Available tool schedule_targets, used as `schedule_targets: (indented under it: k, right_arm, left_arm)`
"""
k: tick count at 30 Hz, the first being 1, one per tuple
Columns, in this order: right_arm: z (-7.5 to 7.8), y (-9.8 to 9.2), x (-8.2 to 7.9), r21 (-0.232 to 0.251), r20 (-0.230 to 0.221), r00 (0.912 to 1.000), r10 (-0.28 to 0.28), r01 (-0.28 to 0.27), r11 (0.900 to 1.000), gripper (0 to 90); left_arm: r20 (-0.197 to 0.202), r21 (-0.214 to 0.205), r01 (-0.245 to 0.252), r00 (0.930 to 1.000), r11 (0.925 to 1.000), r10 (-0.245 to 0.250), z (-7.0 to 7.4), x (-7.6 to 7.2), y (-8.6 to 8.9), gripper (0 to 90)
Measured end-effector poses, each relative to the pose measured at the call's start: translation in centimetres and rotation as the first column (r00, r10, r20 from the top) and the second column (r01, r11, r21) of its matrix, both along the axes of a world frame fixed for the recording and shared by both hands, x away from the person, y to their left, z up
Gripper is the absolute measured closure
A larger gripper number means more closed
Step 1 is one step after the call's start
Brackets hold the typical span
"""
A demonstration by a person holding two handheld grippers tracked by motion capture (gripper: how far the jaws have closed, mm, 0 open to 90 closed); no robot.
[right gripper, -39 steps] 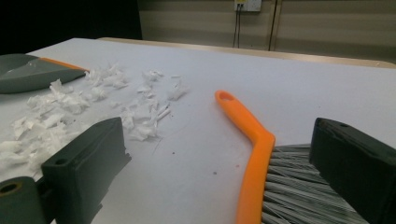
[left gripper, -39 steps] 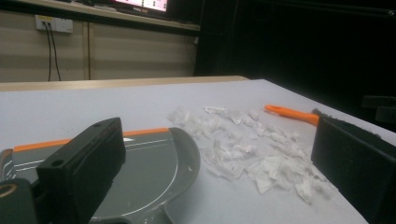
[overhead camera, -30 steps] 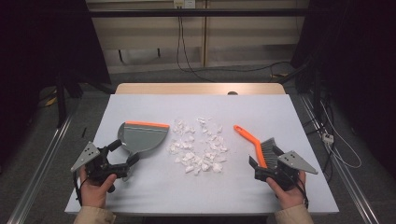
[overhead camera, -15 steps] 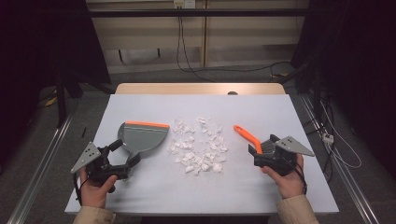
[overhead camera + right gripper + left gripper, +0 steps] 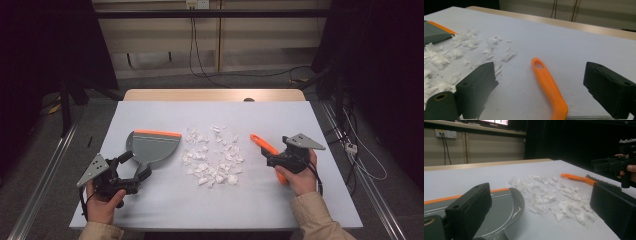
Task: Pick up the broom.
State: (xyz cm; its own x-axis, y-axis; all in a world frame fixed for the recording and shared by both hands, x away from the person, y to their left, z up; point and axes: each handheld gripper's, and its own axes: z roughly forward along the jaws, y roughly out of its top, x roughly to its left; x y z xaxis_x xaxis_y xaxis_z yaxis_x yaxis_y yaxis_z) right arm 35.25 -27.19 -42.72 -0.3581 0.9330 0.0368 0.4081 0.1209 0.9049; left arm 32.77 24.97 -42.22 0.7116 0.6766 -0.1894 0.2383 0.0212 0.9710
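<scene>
brush (image 5: 265, 147) lies on bench (image 5: 165, 210) right of paper scraps (image 5: 212, 155); right tool (image 5: 544, 97) wide, straddling its orange handle (image 5: 549, 87). judged light, rigid, smooth plastic: grip mid-handle. left tool (image 5: 536, 215) wide, by dustpan (image 5: 152, 146).

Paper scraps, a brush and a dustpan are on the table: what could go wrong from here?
The right gripper is open astride the brush's slim orange handle; a skewed close might let it twist or slip. The paper scraps lie loose and light, so a quick sweep could scatter them past the dustpan. The left gripper, also open, has not gripped the dustpan, which might slide when pushed.
</scene>
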Motion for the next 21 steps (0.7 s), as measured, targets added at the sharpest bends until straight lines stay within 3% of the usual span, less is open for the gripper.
schedule_targets:
  k: [8,12,15,16,17,19,21]
  right_arm:
    - [-0.3,0.2,2.2,-0.055,-0.072,0.9974,0.011,-0.015,0.9984,18.2]
    - [-0.6,0.0,2.7,-0.054,-0.089,0.9960,0.006,-0.010,0.9985,21.2]
    - [-0.9,-0.2,3.3,-0.054,-0.118,0.9931,0.000,-0.006,0.9985,25.6]
    - [-1.1,-0.3,3.6,-0.074,-0.152,0.9884,0.005,-0.016,0.9971,32.3]
    - [-1.2,-0.3,3.7,-0.082,-0.165,0.9863,0.009,-0.022,0.9964,33.0]
    - [-1.3,-0.3,3.9,-0.094,-0.173,0.9848,0.009,-0.026,0.9952,33.5]
    - [-1.6,-0.4,4.2,-0.123,-0.193,0.9811,0.010,-0.035,0.9919,40.7]
  left_arm:
    - [0.009,0.011,0.006,0.9999,0.9999,-0.006,0.0,-0.1,-0.1,4.0]
    - [0.009,0.012,0.011,0.9999,0.9999,-0.011,0.0,0.0,-0.1,4.0]
    - [0.012,0.011,0.014,0.9998,0.9998,-0.014,0.1,0.0,-0.2,4.0]
    - [0.012,0.013,0.014,0.9998,0.9998,-0.014,0.1,0.0,-0.2,3.9]
    - [0.013,0.014,0.016,0.9998,0.9998,-0.017,0.0,0.0,-0.3,4.0]
    - [0.014,0.015,0.019,0.9997,0.9997,-0.019,0.0,0.0,-0.3,4.0]
    - [0.015,0.014,0.020,0.9997,0.9997,-0.020,0.0,0.1,-0.3,4.0]
